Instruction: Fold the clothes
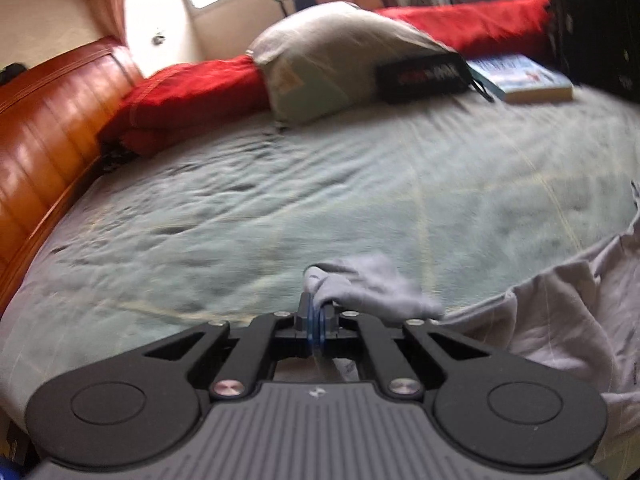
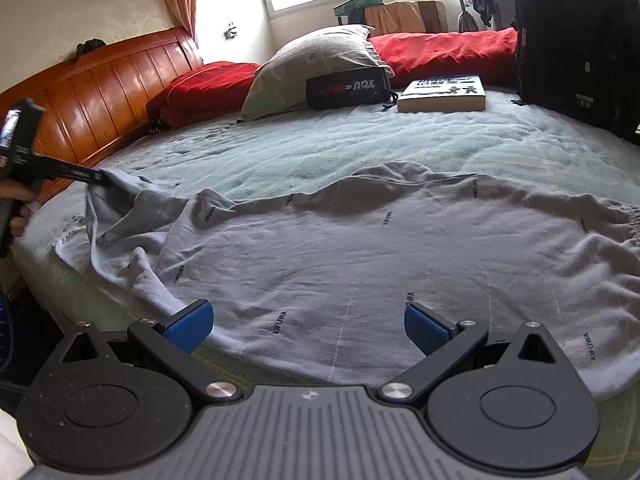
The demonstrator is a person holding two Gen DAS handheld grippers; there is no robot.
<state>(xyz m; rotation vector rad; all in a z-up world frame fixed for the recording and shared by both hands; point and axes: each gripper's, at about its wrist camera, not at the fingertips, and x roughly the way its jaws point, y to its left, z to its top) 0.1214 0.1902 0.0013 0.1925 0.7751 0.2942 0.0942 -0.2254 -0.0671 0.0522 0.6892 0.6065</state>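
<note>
A pale grey garment (image 2: 360, 248) printed with small dark lettering lies spread and wrinkled across the bed (image 2: 320, 144), one corner lifted at left.

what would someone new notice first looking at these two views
The grey shirt spread wide over the near half of the bed stands out, with the left gripper shut on one bunched corner of it at the left edge. The right gripper hangs open over the near hem. Behind, a bright red blanket runs along the far side by a pillow and a book.
</note>
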